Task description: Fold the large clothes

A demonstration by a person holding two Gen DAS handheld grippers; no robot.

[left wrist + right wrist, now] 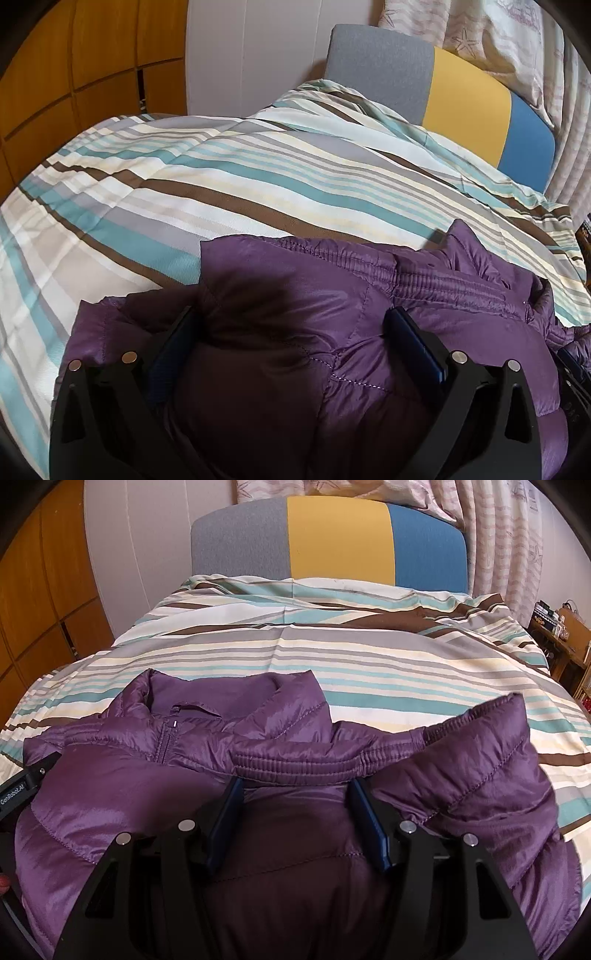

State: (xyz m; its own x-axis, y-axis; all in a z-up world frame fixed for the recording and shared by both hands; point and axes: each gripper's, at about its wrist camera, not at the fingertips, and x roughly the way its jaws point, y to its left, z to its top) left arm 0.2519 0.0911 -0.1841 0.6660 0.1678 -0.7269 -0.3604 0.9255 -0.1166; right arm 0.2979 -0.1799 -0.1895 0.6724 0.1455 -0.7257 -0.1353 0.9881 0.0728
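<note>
I see a bed (369, 653) under a striped duvet (221, 177), with a wooden wardrobe (74, 66) at nine o'clock, a grey, yellow and blue headboard (332, 539) at twelve, curtains (517, 535) at two and a cluttered shelf (561, 635) at three. The purple jacket (110, 794) lies at six on the duvet, collar toward the headboard. My left tool (291, 325) is spread wide with jacket padding bulging between its fingers. My right tool (295, 790) is partly open astride an elastic cuff. "GenRobot.AI" is printed on the left tool.

Striped bedspread (369, 650), tricolour headboard (332, 539) — wooden wardrobe (74, 74), patterned curtains (517, 535).
</note>
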